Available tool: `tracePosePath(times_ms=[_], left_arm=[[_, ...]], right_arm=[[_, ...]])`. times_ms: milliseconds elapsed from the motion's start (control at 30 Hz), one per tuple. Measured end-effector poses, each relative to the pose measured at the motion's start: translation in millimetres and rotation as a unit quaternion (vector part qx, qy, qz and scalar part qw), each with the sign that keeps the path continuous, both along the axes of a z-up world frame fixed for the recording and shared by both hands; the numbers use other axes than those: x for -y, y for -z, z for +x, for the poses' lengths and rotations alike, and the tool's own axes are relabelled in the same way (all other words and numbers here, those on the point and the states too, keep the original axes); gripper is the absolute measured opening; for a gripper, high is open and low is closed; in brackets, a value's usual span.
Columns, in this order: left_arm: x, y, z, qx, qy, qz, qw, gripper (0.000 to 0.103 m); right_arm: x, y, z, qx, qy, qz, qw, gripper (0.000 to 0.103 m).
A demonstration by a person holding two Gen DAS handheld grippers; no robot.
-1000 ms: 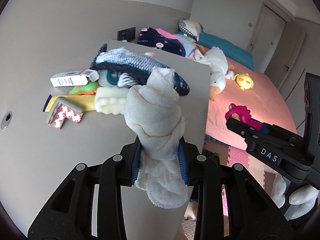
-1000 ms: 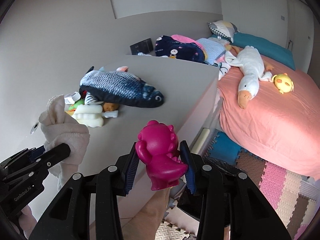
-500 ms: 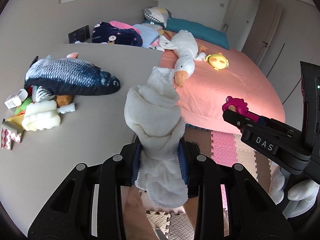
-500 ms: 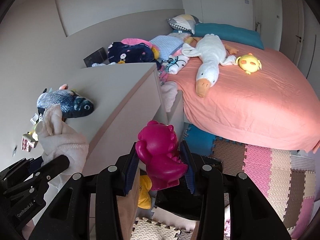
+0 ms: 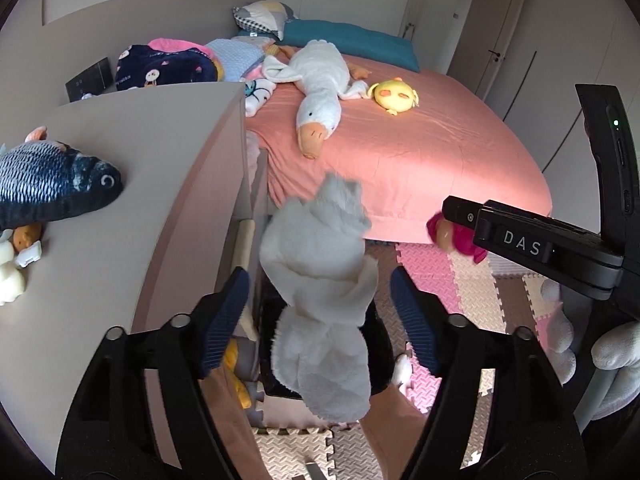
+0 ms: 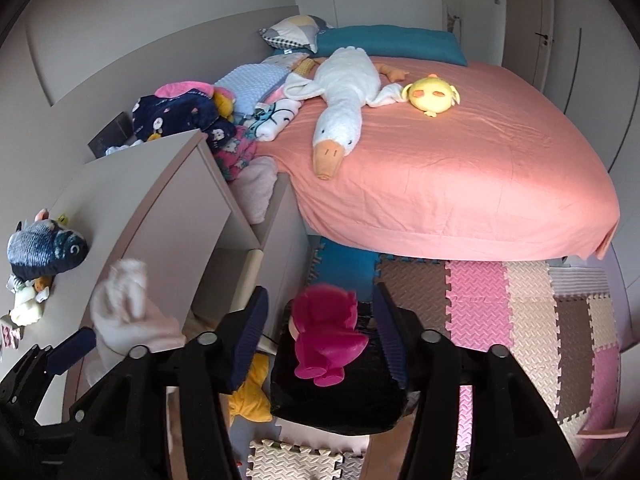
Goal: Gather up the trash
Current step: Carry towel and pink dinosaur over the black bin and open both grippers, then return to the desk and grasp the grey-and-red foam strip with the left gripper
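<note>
Now, left wrist view. My left gripper [image 5: 320, 304] has its jaws opening, both blue pads standing clear of the white cloth bundle [image 5: 320, 288], which hangs blurred between them over the black bin [image 5: 378, 344] on the floor, beside the grey cabinet [image 5: 160, 184]. No pad presses on it that I can see, so I judge it released. It reads as light, soft, floppy terry: it will crumple and drape, not bounce. If I had to retake it, I would pinch the thick rolled middle, not the loose lower flap. My right gripper [image 5: 460, 216] shows at the right edge, a bit of pink toy [image 5: 456, 236] beside its finger.

Right wrist view. My right gripper [image 6: 318, 328] is opening too, pads apart from the pink toy [image 6: 326, 336], which sits between them above the black bin [image 6: 336, 404]. Looks like rubbery moulded plastic, light, fairly stiff, smooth enough to slip; the squat body is the place to clamp, not the feet. The cloth bundle [image 6: 124, 312] shows at the left by my other gripper's finger [image 6: 68, 350]. A fish plush [image 6: 46, 248] lies on the cabinet top [image 6: 132, 184].
</note>
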State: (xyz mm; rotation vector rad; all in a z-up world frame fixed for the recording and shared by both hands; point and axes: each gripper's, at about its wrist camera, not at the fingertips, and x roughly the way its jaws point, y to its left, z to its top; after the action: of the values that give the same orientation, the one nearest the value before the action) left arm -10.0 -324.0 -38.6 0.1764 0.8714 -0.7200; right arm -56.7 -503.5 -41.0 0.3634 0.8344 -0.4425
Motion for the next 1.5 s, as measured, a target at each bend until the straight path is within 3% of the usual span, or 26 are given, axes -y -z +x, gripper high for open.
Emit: tracePosePath(times_ms=[33, 233, 633, 1133, 1500], left_arm=[[2, -1, 0, 0.007, -0.004, -0.002, 1.0000, 0.087], [5, -7, 3, 0.021, -0.006, -0.002, 0.9998, 0.089], [-30, -20, 12, 0.037, -0.033, -0.002, 0.9988, 0.089], [-122, -41, 30, 0.076, -0.107, -0.013, 0.9913, 0.089], [-217, -44, 48, 0.085, -0.203, -0.016, 0.9754, 0.089]], right_arm=[[4, -2, -3, 0.004, 0.012, -0.006, 1.000, 0.071], [17, -7, -8, 0.017, 0.032, -0.006, 0.999, 0.071], [-19, -20, 9, 0.030, -0.001, -0.007, 1.000, 0.071], [-103, -32, 49, 0.046, -0.076, -0.006, 0.996, 0.071], [-174, -39, 84, 0.053, -0.131, -0.008, 0.990, 0.071]])
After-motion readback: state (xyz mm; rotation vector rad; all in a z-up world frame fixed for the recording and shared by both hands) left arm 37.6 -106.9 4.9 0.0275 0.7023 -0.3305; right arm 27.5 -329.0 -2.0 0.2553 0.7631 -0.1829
